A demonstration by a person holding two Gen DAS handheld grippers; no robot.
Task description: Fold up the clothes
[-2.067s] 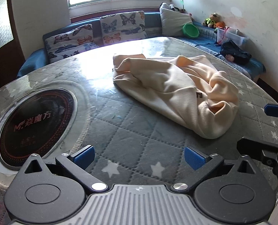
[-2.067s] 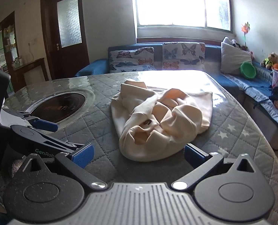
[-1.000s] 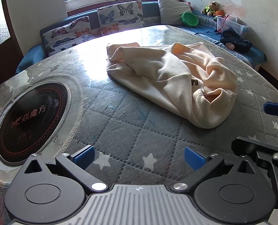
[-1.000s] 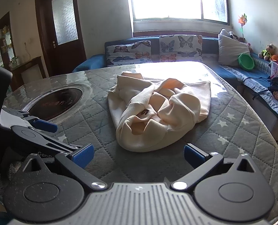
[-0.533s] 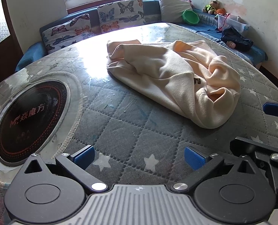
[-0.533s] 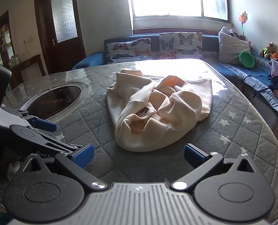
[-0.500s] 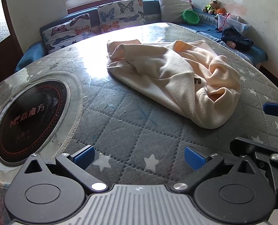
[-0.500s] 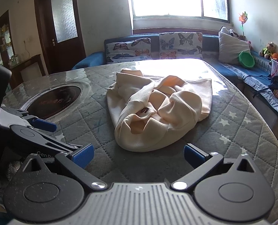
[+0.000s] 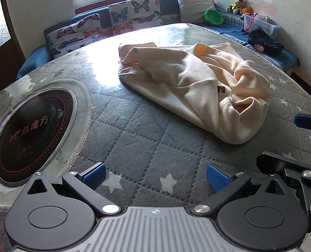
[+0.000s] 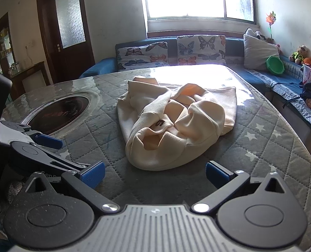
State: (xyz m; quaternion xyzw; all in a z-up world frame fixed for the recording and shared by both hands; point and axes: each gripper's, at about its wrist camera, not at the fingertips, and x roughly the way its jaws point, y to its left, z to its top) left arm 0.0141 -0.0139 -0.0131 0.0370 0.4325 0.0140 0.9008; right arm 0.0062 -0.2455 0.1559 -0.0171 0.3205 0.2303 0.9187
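With my left gripper point(image 9: 155, 176) and right gripper point(image 10: 154, 173) both spread wide and empty, the crumpled cream garment point(image 10: 174, 121) lies ahead on the table point(image 9: 134, 138), so I'd first find a clean edge.

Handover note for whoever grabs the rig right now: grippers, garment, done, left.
Left gripper: open, empty, low over the table, short of the garment.
Right gripper: open, empty, just short of the garment's near edge.
Garment: the cream sweatshirt lies crumpled in a heap on the quilted table cover, beside the round inset cooktop. Neither gripper touches it.
Done: nothing folded yet.
Left: all of it. I would likely spread the sweatshirt flat first, then fold sleeves and body.
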